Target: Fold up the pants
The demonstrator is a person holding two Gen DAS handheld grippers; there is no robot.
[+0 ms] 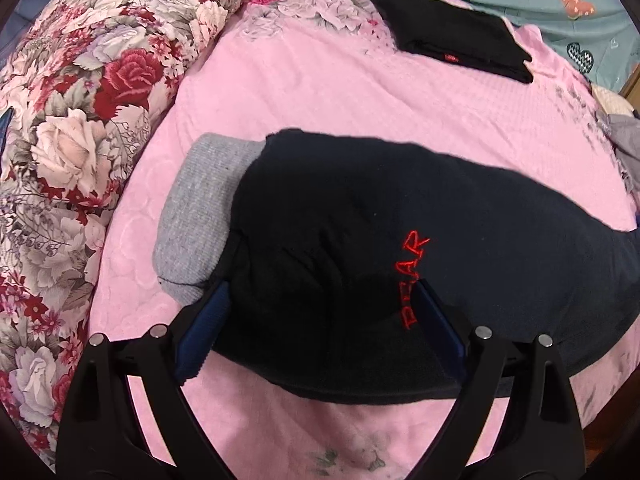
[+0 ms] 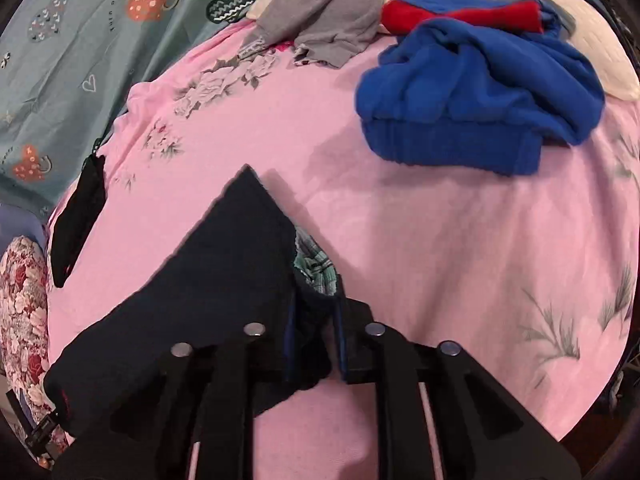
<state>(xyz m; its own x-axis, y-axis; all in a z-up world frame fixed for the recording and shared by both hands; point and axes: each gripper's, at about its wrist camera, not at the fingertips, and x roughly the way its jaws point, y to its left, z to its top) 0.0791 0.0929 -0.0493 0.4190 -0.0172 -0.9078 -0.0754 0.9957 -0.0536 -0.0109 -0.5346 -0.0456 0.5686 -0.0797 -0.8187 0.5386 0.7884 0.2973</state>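
On the pink bedspread with grey flower prints (image 1: 320, 92) lie the dark navy fleece pants with red "BEAR" embroidery (image 1: 400, 208), spread across the middle of the left wrist view. At their left end a grey ribbed cuff (image 1: 196, 216) shows, lying flat on the bedspread. The left gripper (image 1: 320, 300) stands wide apart, with one blue-padded finger on each side of the near part of the pants; the fabric sits between the fingers, but they do not press it together. Behind the pants, well apart, a folded black garment with a small red label (image 1: 452, 32) rests near the far edge of the bedspread. A rolled quilt with red and cream roses (image 1: 80, 120) lies along the left side, and a teal sheet with heart prints (image 1: 560, 0) shows at the far right.

From the right wrist view, the right gripper (image 2: 314, 320) is narrow and pinches a bunch of the same dark pants (image 2: 224, 272), where a green plaid lining (image 2: 316, 264) shows at the opening. The pants rise to a point in front of the fingers. Farther on the bedspread (image 2: 440, 240) lie a crumpled bright blue fleece garment (image 2: 472, 92), a red cloth (image 2: 460, 16) on top of it, and a grey garment (image 2: 332, 20) beside them.
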